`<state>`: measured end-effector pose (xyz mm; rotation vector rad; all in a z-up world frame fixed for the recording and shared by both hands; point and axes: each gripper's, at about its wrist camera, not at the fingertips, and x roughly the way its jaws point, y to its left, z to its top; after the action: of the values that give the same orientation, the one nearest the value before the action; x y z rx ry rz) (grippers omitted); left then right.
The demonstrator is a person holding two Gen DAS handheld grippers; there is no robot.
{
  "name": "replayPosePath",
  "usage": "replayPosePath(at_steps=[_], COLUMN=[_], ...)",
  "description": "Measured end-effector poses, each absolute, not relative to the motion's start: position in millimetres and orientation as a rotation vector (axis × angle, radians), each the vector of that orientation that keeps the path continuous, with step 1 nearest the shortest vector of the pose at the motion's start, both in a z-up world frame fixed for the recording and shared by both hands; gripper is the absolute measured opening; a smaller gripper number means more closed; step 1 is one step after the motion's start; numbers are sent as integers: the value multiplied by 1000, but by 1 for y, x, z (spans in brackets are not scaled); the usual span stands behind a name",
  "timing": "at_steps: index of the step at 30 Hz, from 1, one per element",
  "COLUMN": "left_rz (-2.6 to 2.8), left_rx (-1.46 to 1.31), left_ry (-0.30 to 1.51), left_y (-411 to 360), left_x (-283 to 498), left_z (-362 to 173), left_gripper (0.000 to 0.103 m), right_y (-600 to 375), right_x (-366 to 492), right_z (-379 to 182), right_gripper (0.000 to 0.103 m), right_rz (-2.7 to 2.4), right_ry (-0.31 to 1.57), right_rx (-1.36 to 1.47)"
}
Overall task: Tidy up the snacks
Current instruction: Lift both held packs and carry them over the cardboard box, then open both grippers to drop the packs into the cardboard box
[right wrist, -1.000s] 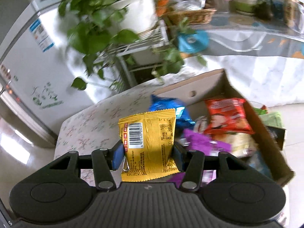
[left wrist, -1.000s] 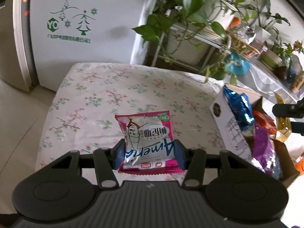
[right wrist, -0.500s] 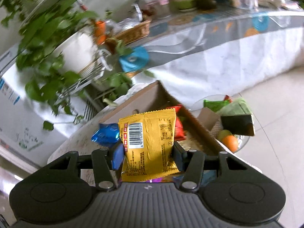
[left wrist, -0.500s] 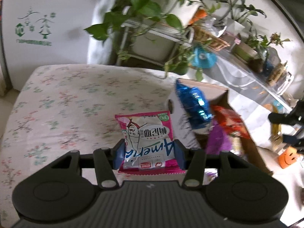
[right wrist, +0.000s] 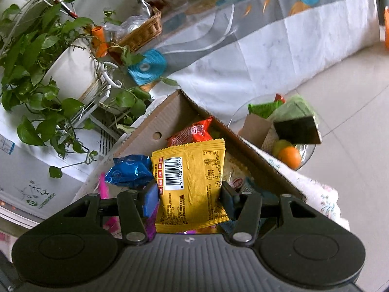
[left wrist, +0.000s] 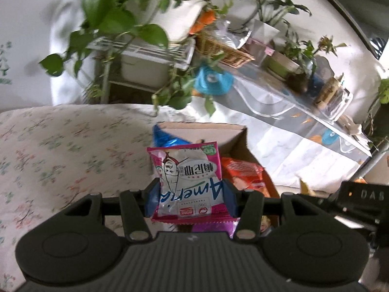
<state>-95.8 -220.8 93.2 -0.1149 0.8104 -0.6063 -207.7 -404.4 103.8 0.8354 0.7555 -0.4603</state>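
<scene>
Both tongs hung just above the cardboard box [right wrist: 245, 143]: left tongs [left wrist: 190, 194] clamped the pink packet [left wrist: 187, 177], right tongs [right wrist: 190, 194] the yellow packet [right wrist: 192, 185].

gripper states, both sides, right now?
Left gripper: closed on the pink and white snack packet.
Right gripper: closed on the yellow snack packet, over the cardboard box.

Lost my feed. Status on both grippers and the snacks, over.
Left hand-held gripper shut on pink-and-white snack packet. Right hand-held gripper shut on yellow snack packet. Both over open brown cardboard box. Nothing in the way.
</scene>
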Motion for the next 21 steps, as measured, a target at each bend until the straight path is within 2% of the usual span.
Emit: replayPosePath(at_steps=[15, 16, 20, 21], left_rz=[-657, -658, -648, -641], left_rx=[-1, 9, 43, 57], left_ry=[853, 857, 833, 829], left_y=[-277, -279, -281, -280], left_x=[-69, -68, -73, -74], left_z=[88, 88, 94, 96], left_gripper=[53, 56, 82, 86], right_y=[-409, -410, -414, -414], right_x=[-203, -202, -202, -202], right_z=[99, 97, 93, 93], right_gripper=[61, 62, 72, 74], right_rz=[-492, -504, -496, -493], right_ry=[787, 793, 798, 793], right_rx=[846, 852, 910, 918])
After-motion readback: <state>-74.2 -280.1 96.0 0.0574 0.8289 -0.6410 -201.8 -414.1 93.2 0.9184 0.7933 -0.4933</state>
